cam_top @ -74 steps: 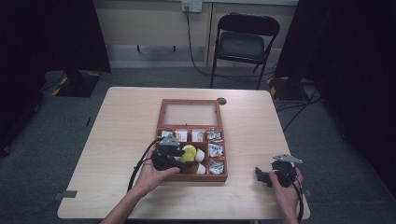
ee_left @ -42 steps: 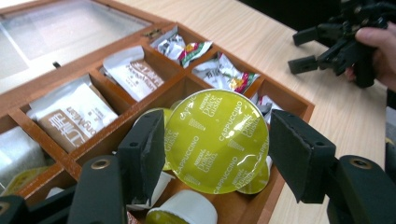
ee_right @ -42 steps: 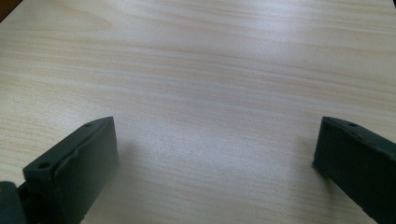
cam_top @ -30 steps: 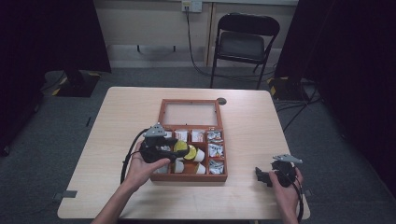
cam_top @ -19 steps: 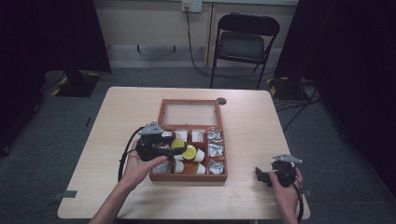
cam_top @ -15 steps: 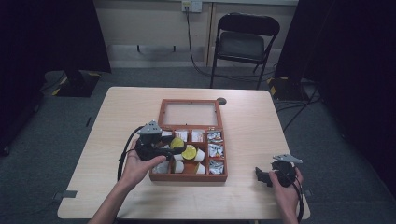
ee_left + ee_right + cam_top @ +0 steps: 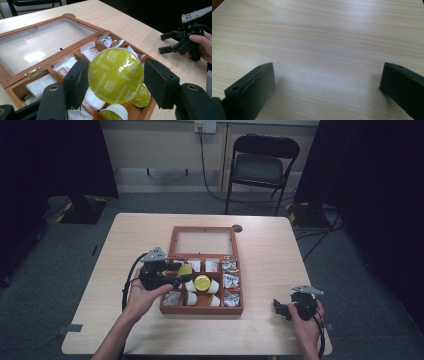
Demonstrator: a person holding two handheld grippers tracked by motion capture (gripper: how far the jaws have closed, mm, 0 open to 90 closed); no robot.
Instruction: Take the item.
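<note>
We hold the round green-foiled coffee capsule (image 7: 115, 75) clamped in the left gripper (image 7: 115, 82) above the partitioned wooden box (image 7: 202, 309), presumably sorting; right gripper (image 7: 295, 306) idles wide-fingered, empty, over the near-right desk (image 7: 324, 37).

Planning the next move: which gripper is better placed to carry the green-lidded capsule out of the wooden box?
Left gripper: its jaws already flank the green-lidded capsule. The right gripper sits open, away from the wooden box.
</note>
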